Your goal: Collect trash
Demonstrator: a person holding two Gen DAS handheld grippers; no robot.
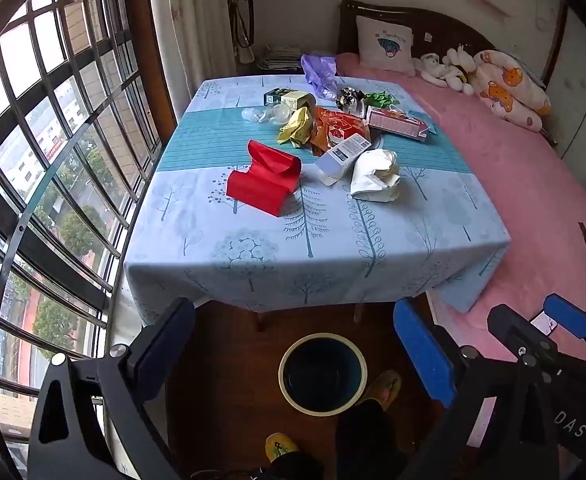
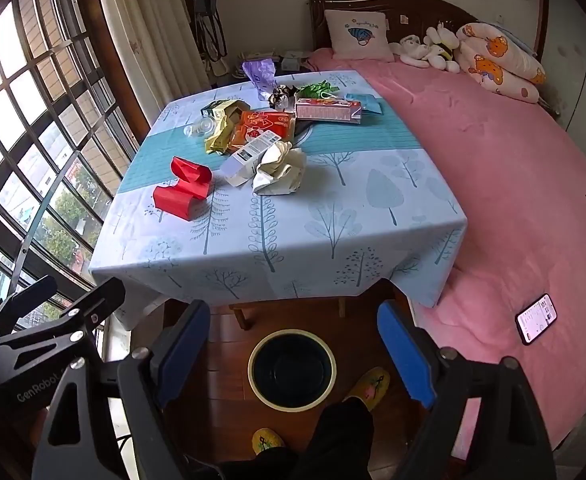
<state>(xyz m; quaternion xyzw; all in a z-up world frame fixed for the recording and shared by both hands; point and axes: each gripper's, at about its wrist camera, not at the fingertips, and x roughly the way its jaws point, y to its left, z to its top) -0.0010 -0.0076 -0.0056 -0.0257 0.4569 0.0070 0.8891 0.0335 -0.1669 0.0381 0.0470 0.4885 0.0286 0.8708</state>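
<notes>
Left-wrist view: your left gripper [image 1: 293,354] hangs spread wide and empty above the round bin [image 1: 322,374] on the floor, trash such as the red folded paper [image 1: 267,182] and crumpled white paper [image 1: 375,176] lying on the table [image 1: 253,256]. Right-wrist view: your right gripper [image 2: 293,354] is likewise spread, holding nothing, over the same bin [image 2: 291,368], trash still on the tablecloth.

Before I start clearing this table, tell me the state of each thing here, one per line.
Left gripper: jaws open, nothing held.
Right gripper: jaws open, nothing held.
Bin: on floor, looks empty.
Red paper: folded, on table.
White paper: crumpled, on table.
Phone: screen lit, on bed.
</notes>
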